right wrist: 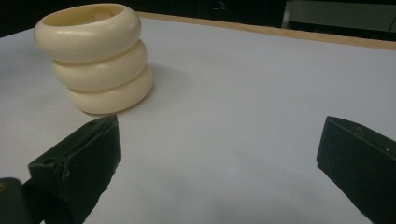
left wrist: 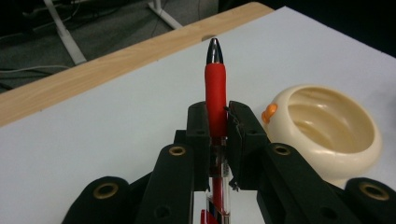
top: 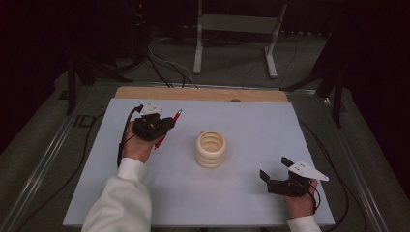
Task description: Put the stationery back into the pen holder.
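Left gripper (left wrist: 217,135) clamped on red pen (left wrist: 215,88), tip jutting beyond fingertips; barrel's lower end cut off. Right gripper (right wrist: 219,154) spread wide, empty, cream ribbed holder (right wrist: 95,58) beyond.

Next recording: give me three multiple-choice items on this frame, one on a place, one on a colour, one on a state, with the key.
1. Where does the cream ribbed three-ring plastic cup stand?
A. Near the middle of the pale grey table sheet
B. On the floor
C. On the wooden strip at the far edge

2. What colour is the grip sleeve of the pen with the silver tip?
A. Blue
B. Red
C. Green

3. How do the two grippers stand?
A. Both open
B. Left open, right shut on the cup
C. Left gripper shut on the pen, right gripper open

Key: 1 A, the high view shows the cup mid-sheet between the hands. 2 B, the left gripper view shows a red sleeve. 3 C, the left jaws press both sides of the pen, while the right jaws stand wide apart over bare sheet.
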Demonstrator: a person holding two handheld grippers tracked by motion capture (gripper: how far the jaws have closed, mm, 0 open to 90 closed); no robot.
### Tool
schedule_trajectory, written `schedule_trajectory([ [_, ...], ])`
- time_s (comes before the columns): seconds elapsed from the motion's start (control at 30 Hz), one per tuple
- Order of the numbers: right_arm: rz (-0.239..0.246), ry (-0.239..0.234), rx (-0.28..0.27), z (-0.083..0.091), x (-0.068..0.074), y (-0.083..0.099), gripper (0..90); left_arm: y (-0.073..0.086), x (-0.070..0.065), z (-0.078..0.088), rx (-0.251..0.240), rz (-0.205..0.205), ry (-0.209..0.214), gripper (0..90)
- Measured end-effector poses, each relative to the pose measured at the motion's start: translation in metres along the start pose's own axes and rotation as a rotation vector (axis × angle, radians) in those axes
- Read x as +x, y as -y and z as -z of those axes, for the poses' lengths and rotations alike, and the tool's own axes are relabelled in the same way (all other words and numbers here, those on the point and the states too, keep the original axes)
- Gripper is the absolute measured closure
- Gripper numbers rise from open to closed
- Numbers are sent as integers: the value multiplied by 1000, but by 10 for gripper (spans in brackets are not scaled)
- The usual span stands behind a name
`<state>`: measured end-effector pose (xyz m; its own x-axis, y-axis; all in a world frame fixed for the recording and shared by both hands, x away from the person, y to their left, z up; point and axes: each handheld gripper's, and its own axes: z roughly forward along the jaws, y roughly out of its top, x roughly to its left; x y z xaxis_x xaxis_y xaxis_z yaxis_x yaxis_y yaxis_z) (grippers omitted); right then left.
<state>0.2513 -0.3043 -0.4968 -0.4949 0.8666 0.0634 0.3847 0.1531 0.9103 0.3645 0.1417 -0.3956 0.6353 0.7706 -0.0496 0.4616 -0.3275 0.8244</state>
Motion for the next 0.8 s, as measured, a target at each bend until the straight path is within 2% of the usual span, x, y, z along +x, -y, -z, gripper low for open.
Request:
schedule_trajectory([
  [0.57,-25,-4,2,0,-3,2,2,-14,0,-1,-84,45,-9,806],
  [0.8,-23,-6,5,-1,-4,3,2,-20,-7,-3,-116,36,-15,806],
])
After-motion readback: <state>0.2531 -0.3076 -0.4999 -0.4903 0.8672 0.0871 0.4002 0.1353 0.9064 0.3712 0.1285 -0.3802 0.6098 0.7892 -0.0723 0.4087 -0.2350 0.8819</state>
